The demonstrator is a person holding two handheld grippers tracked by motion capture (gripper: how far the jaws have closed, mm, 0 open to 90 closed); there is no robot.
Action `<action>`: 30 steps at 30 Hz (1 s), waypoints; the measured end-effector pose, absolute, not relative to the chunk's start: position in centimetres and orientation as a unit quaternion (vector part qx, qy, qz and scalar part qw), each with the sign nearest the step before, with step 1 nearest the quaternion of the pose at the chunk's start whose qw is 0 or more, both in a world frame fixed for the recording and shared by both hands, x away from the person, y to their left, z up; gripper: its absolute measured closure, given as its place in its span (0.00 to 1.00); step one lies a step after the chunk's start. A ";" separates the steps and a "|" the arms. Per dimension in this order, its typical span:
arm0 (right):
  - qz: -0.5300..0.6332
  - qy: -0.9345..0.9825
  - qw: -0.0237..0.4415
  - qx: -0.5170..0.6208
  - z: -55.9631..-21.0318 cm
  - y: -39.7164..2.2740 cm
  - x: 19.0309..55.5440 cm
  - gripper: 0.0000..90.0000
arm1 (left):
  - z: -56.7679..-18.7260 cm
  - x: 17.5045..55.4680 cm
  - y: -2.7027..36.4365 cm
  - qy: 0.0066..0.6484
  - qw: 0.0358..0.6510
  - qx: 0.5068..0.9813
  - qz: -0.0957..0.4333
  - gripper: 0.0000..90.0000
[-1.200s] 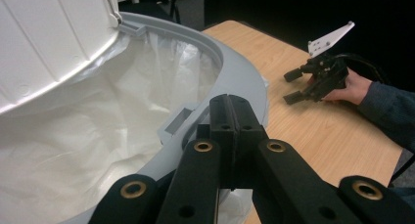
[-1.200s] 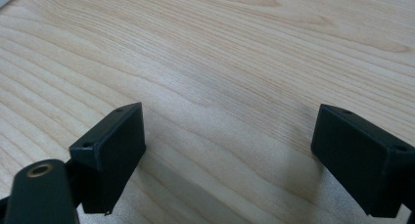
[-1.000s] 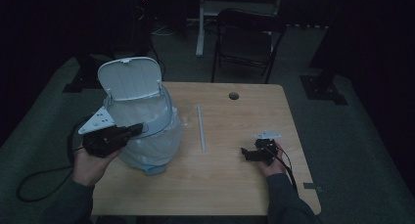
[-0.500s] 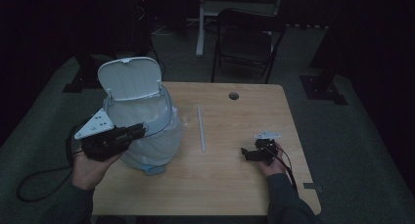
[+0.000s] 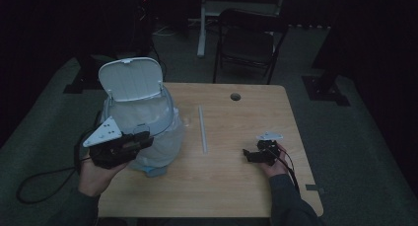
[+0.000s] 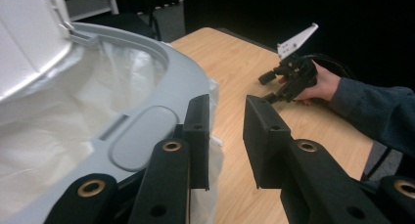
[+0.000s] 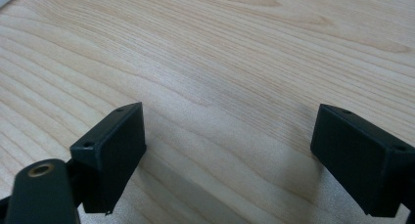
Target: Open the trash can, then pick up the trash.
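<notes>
Both hand-held grippers (image 5: 143,139) (image 5: 249,154) agape

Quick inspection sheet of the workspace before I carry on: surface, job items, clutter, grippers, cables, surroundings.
Surface: wooden table, with a round hole near the far edge and a pale strip along the middle.
Job's things: white bin on the table's left part, lid up, lined with a translucent bag.
Clutter: nothing seen.
Grippers: left gripper open at the bin's near rim, holding nothing; right gripper open wide, low over bare wood.
Cables: one trails from the left gripper to the floor; another runs along the right sleeve.
Surroundings: dark room, folding chair beyond the table.
</notes>
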State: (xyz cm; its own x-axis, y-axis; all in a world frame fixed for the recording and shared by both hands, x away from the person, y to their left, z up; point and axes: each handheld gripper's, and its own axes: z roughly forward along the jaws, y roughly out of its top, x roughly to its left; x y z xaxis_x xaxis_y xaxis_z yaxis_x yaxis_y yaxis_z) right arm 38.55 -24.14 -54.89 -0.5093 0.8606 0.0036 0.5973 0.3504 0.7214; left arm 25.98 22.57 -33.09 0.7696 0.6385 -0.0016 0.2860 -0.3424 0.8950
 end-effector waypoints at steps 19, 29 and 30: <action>0.343 0.798 0.193 0.456 -54.9 -24.1 38.6 0.17 | -34.5 25.9 21.8 0.286 0.492 0.806 0.164 0.78; 0.357 0.785 0.175 0.475 -54.1 -24.3 38.2 0.32 | -35.9 26.0 20.9 0.279 0.487 0.813 0.155 0.76; 0.370 0.780 0.175 0.473 -53.7 -24.3 38.0 0.35 | -36.1 26.0 20.8 0.280 0.486 0.813 0.155 0.76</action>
